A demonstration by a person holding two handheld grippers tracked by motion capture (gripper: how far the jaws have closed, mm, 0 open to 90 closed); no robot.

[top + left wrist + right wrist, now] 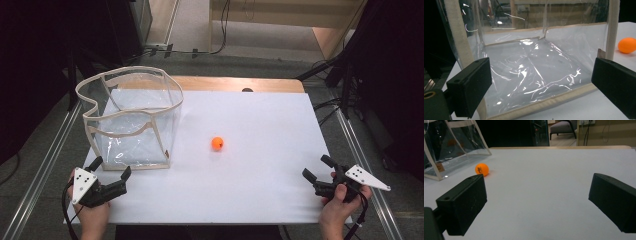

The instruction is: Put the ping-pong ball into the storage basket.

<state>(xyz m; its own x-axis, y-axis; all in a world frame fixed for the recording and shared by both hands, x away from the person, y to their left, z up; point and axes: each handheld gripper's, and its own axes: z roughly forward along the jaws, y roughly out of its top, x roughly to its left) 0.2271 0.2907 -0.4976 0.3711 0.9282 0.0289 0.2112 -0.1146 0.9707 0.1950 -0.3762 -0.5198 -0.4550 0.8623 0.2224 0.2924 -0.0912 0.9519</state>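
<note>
The small orange ball lies alone on the white worktop, near its middle, just to the right of the clear plastic bag with cream fabric edging, which stands upright and open-topped at the worktop's left rear (ball and bag apart, not touching). The left gripper sits at the near left corner, directly before the bag, jaws wide with nothing between them. The right gripper rests at the near right edge, jaws likewise wide and empty, well apart from the ball
</note>
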